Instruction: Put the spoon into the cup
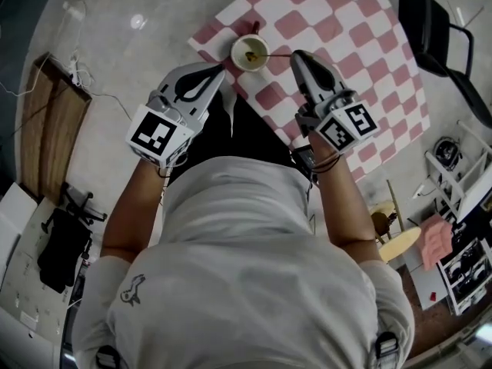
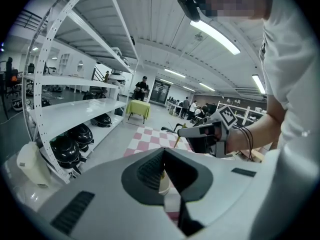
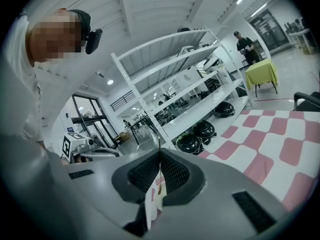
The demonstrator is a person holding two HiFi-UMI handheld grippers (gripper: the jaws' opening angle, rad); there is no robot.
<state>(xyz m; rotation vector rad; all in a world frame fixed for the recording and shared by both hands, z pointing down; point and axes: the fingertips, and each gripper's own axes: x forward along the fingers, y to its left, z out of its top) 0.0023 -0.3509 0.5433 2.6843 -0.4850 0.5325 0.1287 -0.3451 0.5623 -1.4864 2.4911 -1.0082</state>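
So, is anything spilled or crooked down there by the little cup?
Nothing looks wrong. The small white cup stands upright on the pink-and-white checked cloth, with no spill showing. The thin spoon sticks out sideways only because the right gripper is shut on its handle.

Glossy cup (image 1: 235, 50), matt checked cloth (image 1: 346, 21)

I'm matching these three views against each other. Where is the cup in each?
Head view: cup upper centre, on the checked cloth.
Left gripper view: cup low centre, in the left claw.
Right gripper view: cup bottom centre, seen through the right claw.
Shared landmark: the checked cloth.
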